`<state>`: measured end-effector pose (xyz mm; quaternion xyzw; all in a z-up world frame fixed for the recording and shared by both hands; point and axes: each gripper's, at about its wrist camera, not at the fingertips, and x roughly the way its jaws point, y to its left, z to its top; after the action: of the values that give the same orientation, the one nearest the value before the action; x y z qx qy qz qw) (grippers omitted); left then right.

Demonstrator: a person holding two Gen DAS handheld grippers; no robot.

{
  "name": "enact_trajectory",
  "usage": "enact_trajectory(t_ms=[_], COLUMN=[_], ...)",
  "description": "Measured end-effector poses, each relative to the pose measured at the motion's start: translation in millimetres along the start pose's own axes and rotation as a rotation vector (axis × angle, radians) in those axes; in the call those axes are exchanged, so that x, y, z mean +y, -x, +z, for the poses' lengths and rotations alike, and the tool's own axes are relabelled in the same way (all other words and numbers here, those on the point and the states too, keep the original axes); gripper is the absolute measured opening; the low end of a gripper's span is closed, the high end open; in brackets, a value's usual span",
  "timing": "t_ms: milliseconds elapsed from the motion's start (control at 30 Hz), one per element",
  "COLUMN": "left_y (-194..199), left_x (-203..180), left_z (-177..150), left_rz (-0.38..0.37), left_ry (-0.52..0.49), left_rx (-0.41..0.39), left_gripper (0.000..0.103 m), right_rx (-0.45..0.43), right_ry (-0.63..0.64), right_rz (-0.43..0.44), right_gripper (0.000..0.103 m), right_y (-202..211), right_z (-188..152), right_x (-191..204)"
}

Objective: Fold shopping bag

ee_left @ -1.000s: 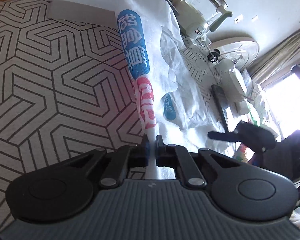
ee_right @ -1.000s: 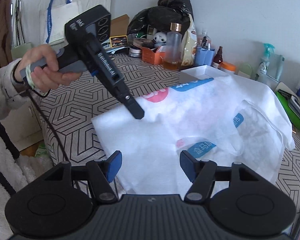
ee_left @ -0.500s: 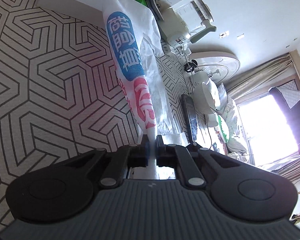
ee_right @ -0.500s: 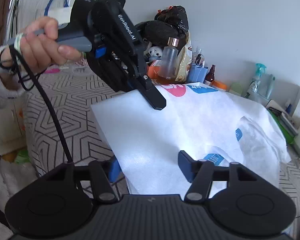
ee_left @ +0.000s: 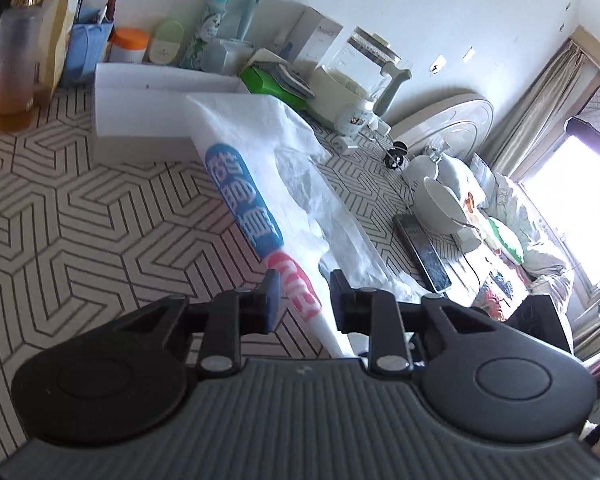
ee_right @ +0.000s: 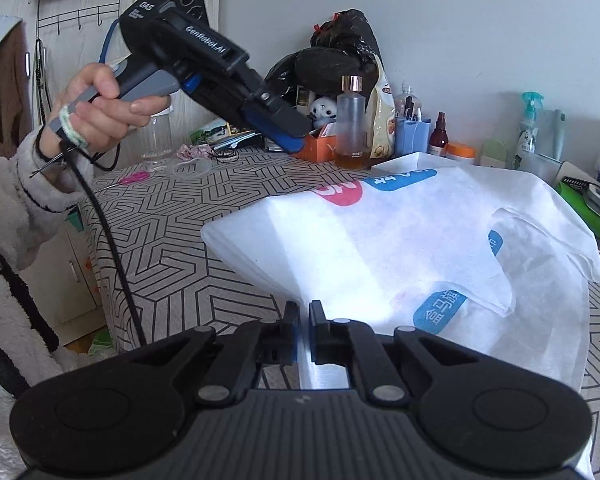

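Observation:
The white shopping bag (ee_right: 380, 240), printed with blue and red labels, lies flat on the patterned tablecloth (ee_right: 172, 248), one handle folded over it. My right gripper (ee_right: 304, 312) is shut on the bag's near edge, with the thin fabric pinched between the pads. My left gripper (ee_right: 288, 128) hangs in the air above the table's far side, held by a hand (ee_right: 96, 108) and clear of the bag. In the left wrist view its jaws (ee_left: 305, 292) are opening with nothing gripped; the bag (ee_left: 260, 152) lies on the table below them.
A white box (ee_left: 140, 108) touches the bag's far end. Bottles and jars line the wall, among them a glass bottle (ee_right: 351, 120). A dark phone (ee_left: 424, 256), a blender (ee_left: 356, 80) and a green case (ee_left: 268, 84) stand beside the bag. The table edge (ee_right: 96, 240) drops off at left.
The left gripper has let go of the bag, opened and lifted away from it. The right gripper has closed on the bag's near edge. The raised fold now lies flat.

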<state>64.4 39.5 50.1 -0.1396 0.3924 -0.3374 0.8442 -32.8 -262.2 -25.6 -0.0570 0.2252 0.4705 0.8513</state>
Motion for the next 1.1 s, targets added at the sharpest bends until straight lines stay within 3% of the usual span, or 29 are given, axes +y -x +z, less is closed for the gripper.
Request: enact_trajectory(t_ms=[233, 367, 567, 767, 900, 1100], left_y=[-22.8, -47.6, -65.0, -90.9, -102.8, -94.4], left_x=[-23.6, -37.6, -36.1, -22.3, 0.3, 14.4], left_z=[15.4, 16.8, 8.2, -18.6, -36.8, -39.6], left_rz=[0.066, 0.033, -0.010, 0.060, 0.099, 0.073], left_ry=[-0.163, -0.234, -0.230, -0.254, -0.198, -0.168], left_rx=[-0.036, 0.008, 0.049, 0.196, 0.286, 0.279], left_gripper=[0.029, 0.029, 0.029, 0.029, 0.029, 0.030], right_rx=[0.027, 0.040, 0.060, 0.039, 0.007, -0.018], right_ry=[-0.014, -0.015, -0.001, -0.003, 0.017, 0.053], right_rz=[0.052, 0.085, 0.123, 0.164, 0.125, 0.050], right_gripper=[0.006, 0.006, 0.006, 0.006, 0.006, 0.007], right_y=[9.0, 15.9, 19.0, 32.8, 43.5, 43.9], right_z=[-1.0, -2.7, -9.2, -8.9, -4.9, 17.5], right_x=[7.7, 12.5, 19.9, 24.5, 25.4, 11.4])
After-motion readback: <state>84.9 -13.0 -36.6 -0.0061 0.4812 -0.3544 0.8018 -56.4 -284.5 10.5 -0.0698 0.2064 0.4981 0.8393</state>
